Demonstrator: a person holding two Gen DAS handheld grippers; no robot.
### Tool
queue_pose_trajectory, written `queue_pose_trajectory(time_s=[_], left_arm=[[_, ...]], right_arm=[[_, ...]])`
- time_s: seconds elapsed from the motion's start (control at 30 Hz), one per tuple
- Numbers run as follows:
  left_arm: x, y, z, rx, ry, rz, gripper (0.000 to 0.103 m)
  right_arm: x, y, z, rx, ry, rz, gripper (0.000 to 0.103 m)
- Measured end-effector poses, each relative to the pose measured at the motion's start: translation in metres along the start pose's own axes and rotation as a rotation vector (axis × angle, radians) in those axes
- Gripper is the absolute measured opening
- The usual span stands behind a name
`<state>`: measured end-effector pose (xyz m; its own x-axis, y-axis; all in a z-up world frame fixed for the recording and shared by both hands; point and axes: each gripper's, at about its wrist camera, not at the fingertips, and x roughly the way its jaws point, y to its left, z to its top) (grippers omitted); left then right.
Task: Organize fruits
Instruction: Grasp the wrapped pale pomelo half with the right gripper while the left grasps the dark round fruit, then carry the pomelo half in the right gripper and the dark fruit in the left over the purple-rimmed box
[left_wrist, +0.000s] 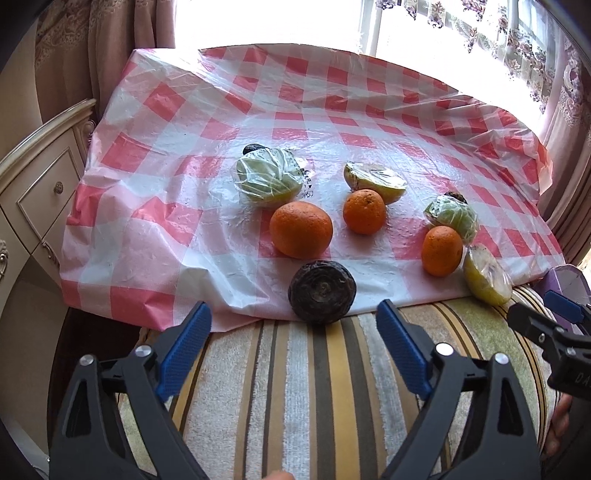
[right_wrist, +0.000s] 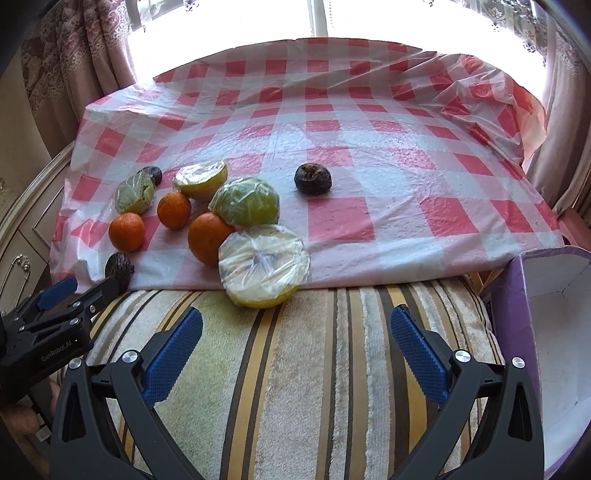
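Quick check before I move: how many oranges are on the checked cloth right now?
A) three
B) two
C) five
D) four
A: three oranges show on the checked cloth, a large one, a middle one and one toward the right; the right wrist view counts the same three.

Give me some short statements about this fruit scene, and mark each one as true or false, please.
1. Both grippers are holding fruit. False: the left gripper and the right gripper are open and hold nothing.
2. Three oranges lie on the checkered cloth. True, for example this orange.
3. The purple box is full of fruit. False: the part in view holds nothing.
4. Some cut fruit is wrapped in plastic. True, like the wrapped half.
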<state>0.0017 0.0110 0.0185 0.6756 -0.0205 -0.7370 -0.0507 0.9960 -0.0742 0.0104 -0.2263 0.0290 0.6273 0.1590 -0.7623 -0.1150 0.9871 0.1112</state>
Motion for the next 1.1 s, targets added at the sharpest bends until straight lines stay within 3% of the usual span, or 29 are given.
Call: queue_pose_trajectory(time_s=[0.13,0.4,0.67,1.1], left_arm=[[0.002,-0.005,0.005,0.027,-0.009,-0.01,0.078],[0.017,-0.009,0.011,0.054,0.048,-0.067,0.062],[0.026,-0.008,0.009,0.053,0.083,-0.098,0.042],[0.018,-0.016,0.005,0.08,0.051,-0.069,0.042]], right_arm=[[0.014,0.002,0.011,-0.004,0.017,0.045,0.099],[0.035,0.014,0.026,-0.028,0.055,0.024,0.096],[0.051,0.024,0.025,-0.084,0.1,-0.03,0.059],[0.039,0.029,0.02,-0.118,0.04,-0.102,0.059]])
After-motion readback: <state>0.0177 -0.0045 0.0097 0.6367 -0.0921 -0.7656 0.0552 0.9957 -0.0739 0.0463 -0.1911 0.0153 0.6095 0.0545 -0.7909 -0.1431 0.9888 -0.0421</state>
